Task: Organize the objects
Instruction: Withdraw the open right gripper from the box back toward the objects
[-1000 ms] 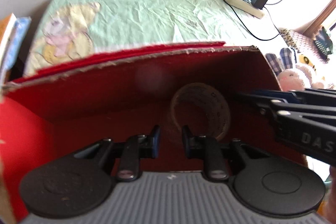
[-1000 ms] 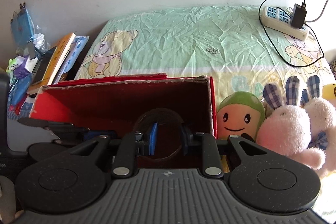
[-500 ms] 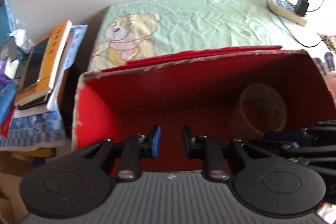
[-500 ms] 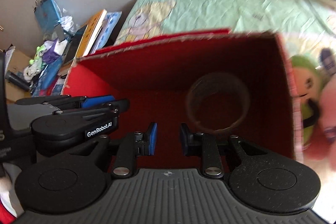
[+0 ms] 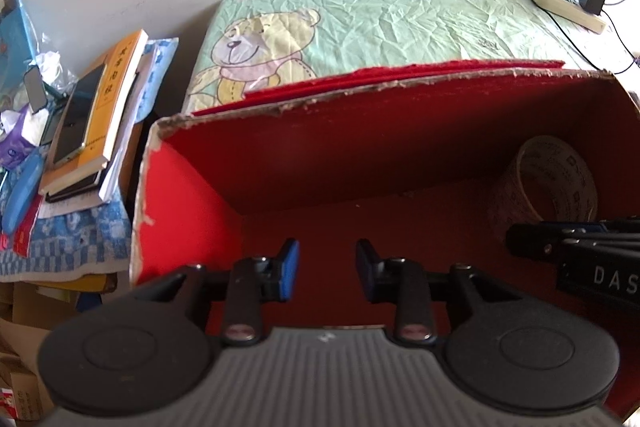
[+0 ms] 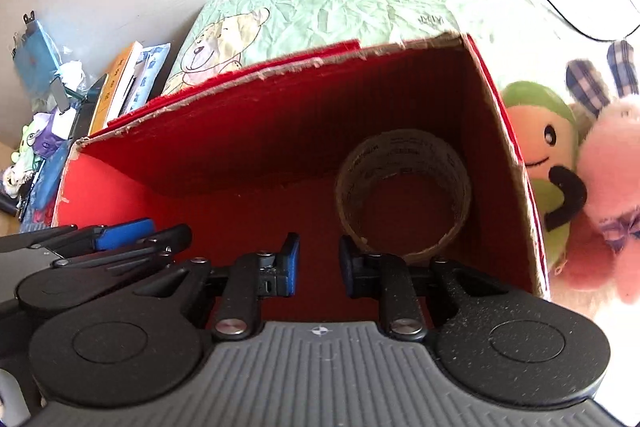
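Both tools are hovering inside the red cardboard box (image 6: 400,99), empty: left tool (image 5: 326,269) opening slightly, right tool (image 6: 318,269) narrowing beside the round tape roll (image 6: 404,195).

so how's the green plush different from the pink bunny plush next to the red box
The green plush is round with a smooth orange face, a drawn smile and dot eye; the pink bunny plush is fluffy and shows no face here. The bunny plush has blue checked ears; the green plush has none. The green plush touches the red box; the bunny plush sits beyond it. Both lie outside the box, pressed together.
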Demonstrator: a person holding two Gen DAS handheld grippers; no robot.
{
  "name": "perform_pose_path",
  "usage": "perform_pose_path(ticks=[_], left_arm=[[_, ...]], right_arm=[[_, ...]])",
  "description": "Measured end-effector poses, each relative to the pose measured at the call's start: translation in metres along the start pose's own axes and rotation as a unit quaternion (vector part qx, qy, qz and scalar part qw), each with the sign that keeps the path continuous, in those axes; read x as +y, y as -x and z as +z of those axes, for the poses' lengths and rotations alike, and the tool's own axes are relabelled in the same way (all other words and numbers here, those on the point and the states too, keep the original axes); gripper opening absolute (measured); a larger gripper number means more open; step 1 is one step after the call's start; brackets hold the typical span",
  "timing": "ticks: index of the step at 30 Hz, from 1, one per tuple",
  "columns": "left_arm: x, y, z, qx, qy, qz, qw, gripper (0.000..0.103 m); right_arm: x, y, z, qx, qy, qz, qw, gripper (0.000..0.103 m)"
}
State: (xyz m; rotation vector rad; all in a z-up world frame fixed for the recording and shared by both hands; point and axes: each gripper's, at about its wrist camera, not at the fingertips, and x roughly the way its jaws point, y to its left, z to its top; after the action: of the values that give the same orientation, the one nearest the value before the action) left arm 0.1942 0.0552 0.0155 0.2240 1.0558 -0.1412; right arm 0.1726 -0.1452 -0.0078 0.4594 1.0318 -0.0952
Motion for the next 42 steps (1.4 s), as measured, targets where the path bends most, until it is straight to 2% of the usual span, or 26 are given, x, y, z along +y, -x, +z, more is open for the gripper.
perform_pose_path(ticks=[4, 9, 11, 16, 21, 25, 32, 38, 42], left_arm=[[-0.002, 0.001, -0.001, -0.004, -0.004, 0.004, 1.0000, 0.035], [-0.007, 0.005, -0.002, -0.008, -0.005, 0.024, 0.9997, 0.035], [-0.008, 0.010, -0.005, -0.009, -0.004, 0.021, 0.9997, 0.035], [-0.018, 0.028, -0.010, -0.028, -0.009, 0.033, 0.9990, 0.036], [-0.025, 0.033, -0.015, -0.021, -0.006, 0.040, 0.9990, 0.038], [-0.031, 0.040, -0.021, -0.022, 0.000, 0.043, 0.9988, 0.052], [-0.043, 0.061, -0.031, -0.049, 0.000, 0.067, 0.9965, 0.074], [-0.051, 0.075, -0.034, -0.057, 0.005, 0.074, 0.9956, 0.078], [-0.057, 0.084, -0.037, -0.061, 0.010, 0.081, 0.9948, 0.080]], right_arm=[[0.000, 0.005, -0.002, -0.018, 0.007, 0.000, 1.000, 0.023], [0.007, 0.018, -0.005, -0.050, 0.039, -0.023, 0.998, 0.024], [0.008, 0.024, -0.007, -0.059, 0.045, -0.032, 0.997, 0.026], [0.008, 0.032, -0.009, -0.067, 0.054, -0.041, 0.995, 0.035], [0.004, 0.042, -0.015, -0.073, 0.063, -0.043, 0.994, 0.036], [0.001, 0.049, -0.019, -0.073, 0.066, -0.040, 0.994, 0.036], [-0.002, 0.061, -0.024, -0.081, 0.078, -0.030, 0.993, 0.037], [-0.003, 0.074, -0.028, -0.099, 0.089, -0.027, 0.991, 0.043], [-0.005, 0.081, -0.030, -0.105, 0.094, -0.022, 0.990, 0.043]])
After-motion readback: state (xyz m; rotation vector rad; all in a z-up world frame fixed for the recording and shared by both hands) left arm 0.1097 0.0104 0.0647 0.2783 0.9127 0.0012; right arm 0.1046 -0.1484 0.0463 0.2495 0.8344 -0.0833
